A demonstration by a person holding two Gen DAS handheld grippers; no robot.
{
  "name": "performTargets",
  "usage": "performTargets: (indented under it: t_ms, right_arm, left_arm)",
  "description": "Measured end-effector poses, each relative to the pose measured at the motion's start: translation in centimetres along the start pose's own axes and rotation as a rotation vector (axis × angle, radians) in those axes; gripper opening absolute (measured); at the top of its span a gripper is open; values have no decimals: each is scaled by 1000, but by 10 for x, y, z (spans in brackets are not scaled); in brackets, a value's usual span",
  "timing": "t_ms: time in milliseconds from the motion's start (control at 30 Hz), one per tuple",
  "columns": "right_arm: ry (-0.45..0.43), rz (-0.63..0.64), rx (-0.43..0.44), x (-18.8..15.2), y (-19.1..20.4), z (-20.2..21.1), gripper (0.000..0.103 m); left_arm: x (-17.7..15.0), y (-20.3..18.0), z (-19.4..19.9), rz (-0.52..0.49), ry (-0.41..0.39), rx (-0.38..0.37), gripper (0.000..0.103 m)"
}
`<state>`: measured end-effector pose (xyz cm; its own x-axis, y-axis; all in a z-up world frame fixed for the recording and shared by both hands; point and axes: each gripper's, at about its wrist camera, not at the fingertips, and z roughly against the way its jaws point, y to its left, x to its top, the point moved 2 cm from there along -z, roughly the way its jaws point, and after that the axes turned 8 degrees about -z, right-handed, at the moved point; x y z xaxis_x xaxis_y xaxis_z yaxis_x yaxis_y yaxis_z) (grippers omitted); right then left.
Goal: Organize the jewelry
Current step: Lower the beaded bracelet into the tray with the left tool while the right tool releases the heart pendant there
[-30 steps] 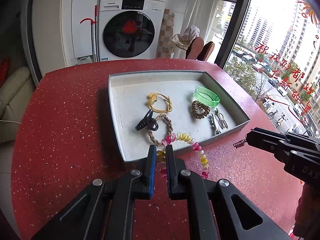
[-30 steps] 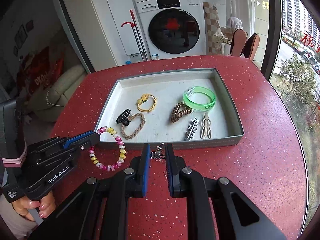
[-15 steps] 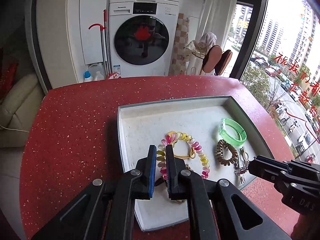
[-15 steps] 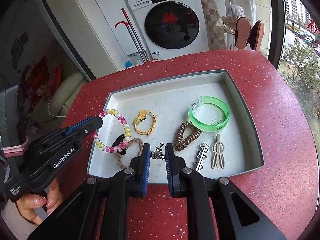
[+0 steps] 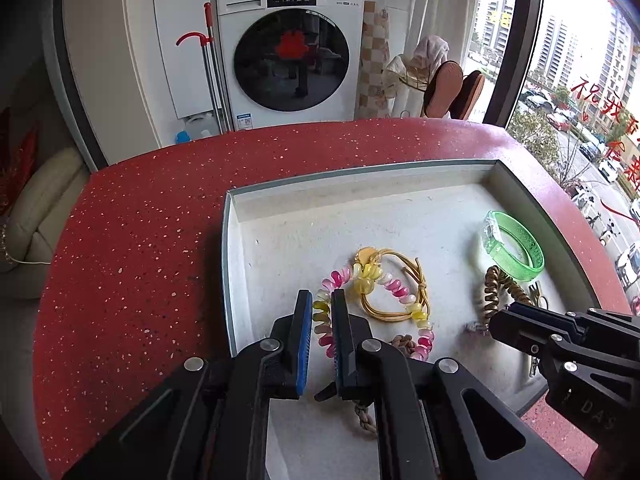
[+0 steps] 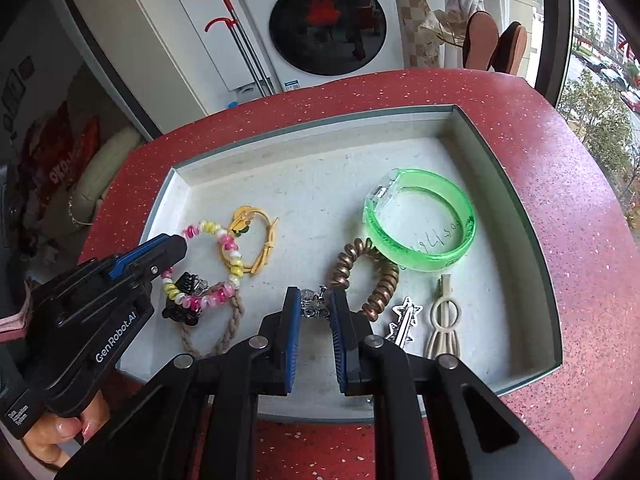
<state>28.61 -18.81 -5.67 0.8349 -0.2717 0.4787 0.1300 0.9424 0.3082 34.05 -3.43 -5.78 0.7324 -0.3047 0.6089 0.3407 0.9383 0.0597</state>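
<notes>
A pale tray (image 5: 236, 264) (image 6: 516, 200) lies on the red speckled table. My left gripper (image 5: 321, 298) (image 6: 182, 240) is shut on a pink, yellow and white coiled bracelet (image 5: 396, 288) (image 6: 228, 244) that hangs over the tray's left half. Over the tray's near middle, my right gripper (image 6: 316, 300) (image 5: 494, 322) is shut on a small silver trinket (image 6: 314, 304). In the tray lie a yellow cord bracelet (image 6: 262, 236), a green bangle (image 6: 420, 220), a bronze spiral hair tie (image 6: 360, 276), a braided brown loop (image 6: 232, 328), a black claw clip (image 6: 182, 312), a silver star clip (image 6: 404, 320) and a cream clip (image 6: 444, 328).
The red table (image 5: 132, 264) curves away at its far edge. Behind it stand a white washing machine (image 5: 292, 48) and a red-handled mop (image 5: 208, 64). A window (image 5: 580, 80) runs along the right. A hand (image 6: 52, 436) holds the left gripper at lower left.
Both grippers moved forward from the tray's near edge to over the tray and sank, carrying the coiled bracelet and the silver trinket. Both stayed shut.
</notes>
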Motion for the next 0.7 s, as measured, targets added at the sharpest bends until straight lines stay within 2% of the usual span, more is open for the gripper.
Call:
performTargets:
  t_ms: [167, 300, 400, 467, 533, 567, 700]
  right_arm:
    - [-8, -10, -11, 1, -9, -1, 16]
    - [-3, 29, -37, -2, -3, 0, 17]
    - [4, 35, -26, -2, 0, 1, 17]
    - [3, 34, -20, -1, 1, 3, 21]
    - [-7, 35, -11, -1, 1, 8, 40]
    - [-16, 36, -9, -1, 1, 12, 43]
    - [-47, 29, -3, 1, -2, 26, 44]
  left_arm:
    - [-1, -7, -1, -25, 6, 18, 27]
    - [-2, -13, -2, -51, 15, 49, 27]
    - [-2, -15, -1, -57, 16, 54, 27]
    - [-3, -16, 1, -61, 13, 59, 27]
    - [-3, -17, 5, -63, 6, 61, 27]
    - [-3, -18, 6, -63, 2, 62, 27]
    - [-4, -19, 11, -61, -7, 67, 27]
